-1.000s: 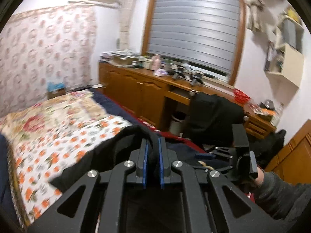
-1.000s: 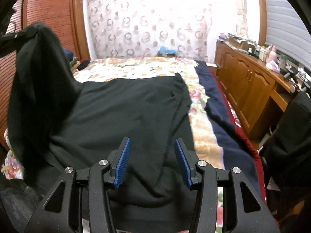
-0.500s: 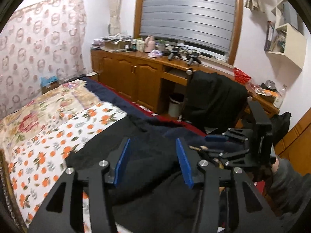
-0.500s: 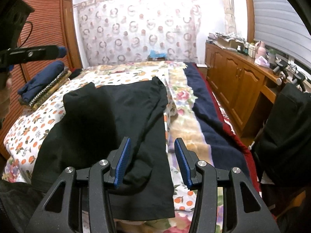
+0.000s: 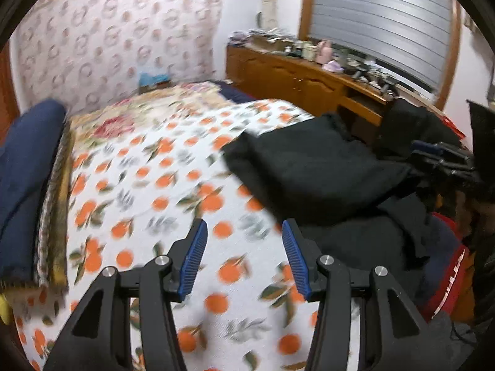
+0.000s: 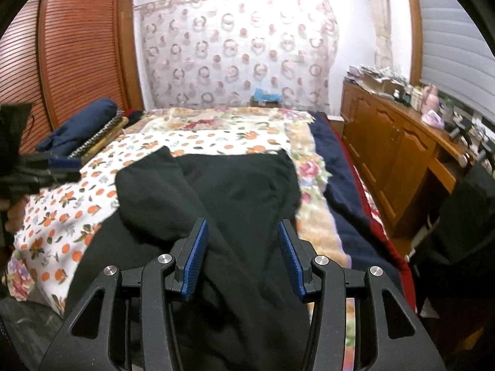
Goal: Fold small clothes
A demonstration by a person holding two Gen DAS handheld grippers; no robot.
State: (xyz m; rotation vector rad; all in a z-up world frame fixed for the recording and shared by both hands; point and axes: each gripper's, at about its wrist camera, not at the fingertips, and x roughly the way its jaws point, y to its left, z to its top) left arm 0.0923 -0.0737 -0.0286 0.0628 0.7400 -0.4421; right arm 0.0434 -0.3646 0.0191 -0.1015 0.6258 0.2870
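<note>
Black garment [image 6: 235, 204] lies lengthwise along the bed [image 6: 55, 222]; both hand-held grippers [image 5: 244, 258] [image 6: 239, 258] gape, holding nothing

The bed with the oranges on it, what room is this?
Most likely a bedroom in a home: a bed with an orange-print sheet, a slatted wooden wardrobe, and a cluttered wooden dresser under the window.

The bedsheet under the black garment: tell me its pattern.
White bedsheet printed with oranges and green leaves, under the black garment; clearest in the left wrist view.
</note>
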